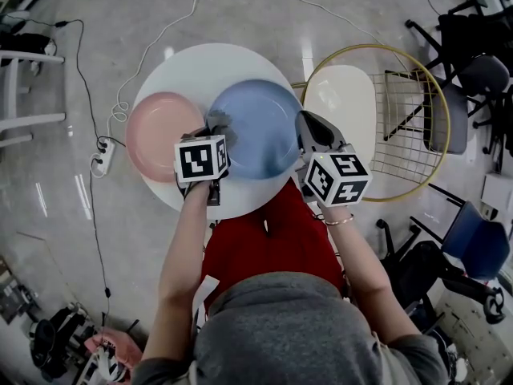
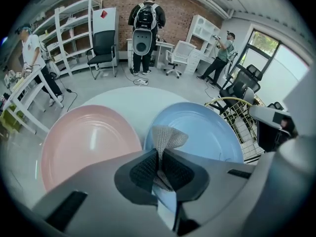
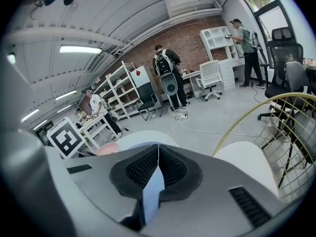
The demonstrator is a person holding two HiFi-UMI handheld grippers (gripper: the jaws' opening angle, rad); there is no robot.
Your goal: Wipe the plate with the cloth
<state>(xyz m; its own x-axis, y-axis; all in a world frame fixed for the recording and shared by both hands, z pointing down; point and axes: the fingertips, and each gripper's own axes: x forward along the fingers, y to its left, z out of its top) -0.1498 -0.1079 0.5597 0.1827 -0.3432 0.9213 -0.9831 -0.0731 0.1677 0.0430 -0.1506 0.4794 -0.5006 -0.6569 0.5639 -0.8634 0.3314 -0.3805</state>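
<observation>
Left gripper (image 2: 159, 156) tight on cloth (image 2: 167, 136); right gripper (image 3: 158, 151) closed

— What is the plate like?

— It is a round, pale-blue plate (image 1: 260, 127) with a broad shallow rim. It lies flat and face up on the right half of the white round tabletop (image 1: 200, 62), its right edge at the tabletop's edge.

— And the cloth?

— A small grey mesh-knit cloth (image 2: 165, 137) is pinched in the closed jaws of the left gripper (image 2: 159, 158). Its crumpled free end sticks out over the plate's left rim. Contact with the plate cannot be told.
</observation>
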